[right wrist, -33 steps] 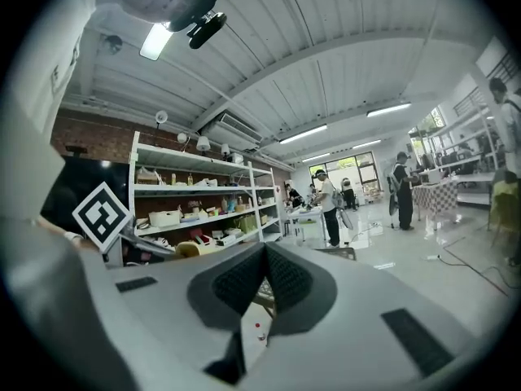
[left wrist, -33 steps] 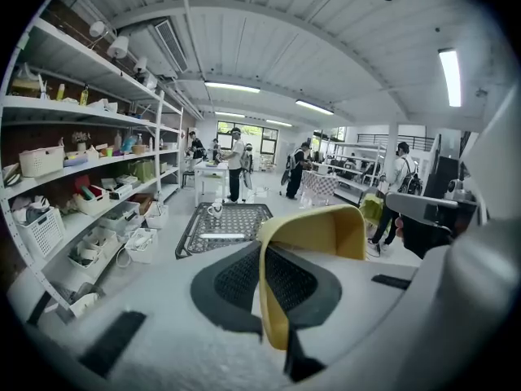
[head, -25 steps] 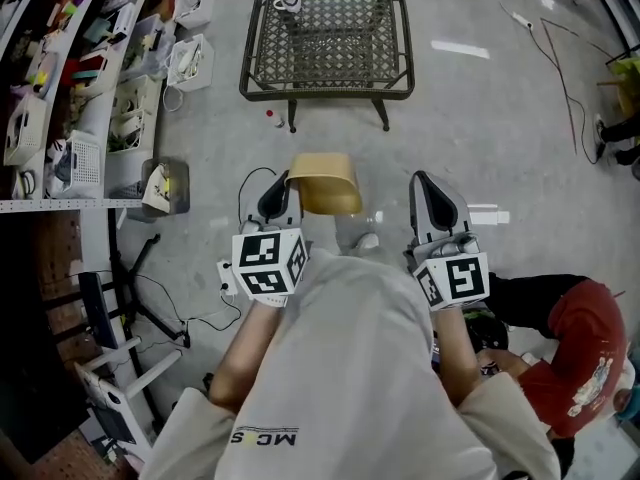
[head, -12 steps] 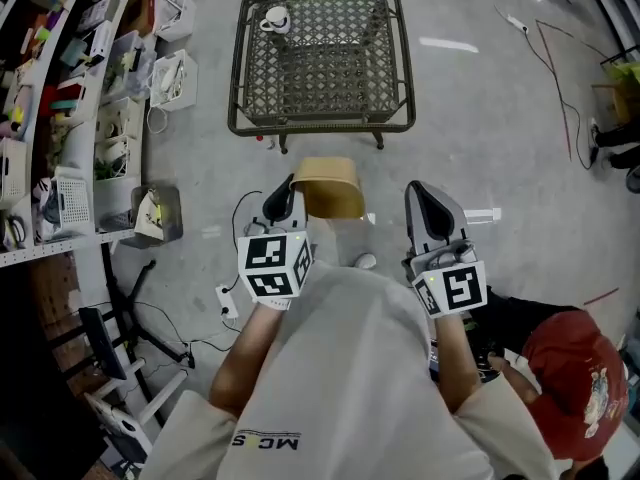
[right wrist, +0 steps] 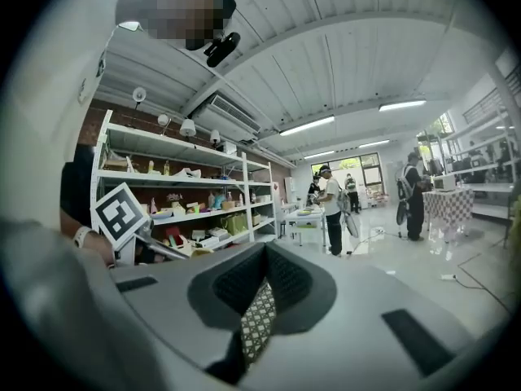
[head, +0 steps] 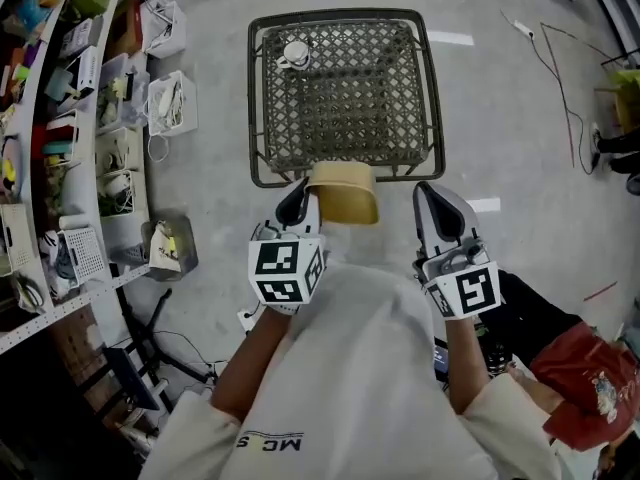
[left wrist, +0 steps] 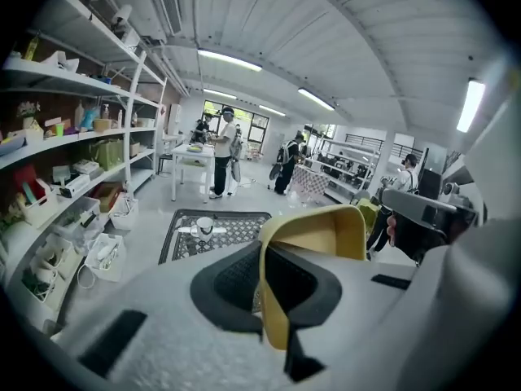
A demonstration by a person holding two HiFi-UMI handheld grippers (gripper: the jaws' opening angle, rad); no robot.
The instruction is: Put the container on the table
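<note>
Left gripper [head: 297,204]: clamped on the left wall of tan container [head: 343,192]; the bite is plain only in left gripper view | Container: over near edge of wicker table [head: 437,98], per head view | Right gripper [head: 441,208]: jaws closed to a slit, nothing held, right of container | White cup [head: 295,54]: table's far-left corner

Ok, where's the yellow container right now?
In the head view the yellow container is mid-frame, its wall pinched in the left hand-held gripper, right at the near edge of the wicker table.
</note>
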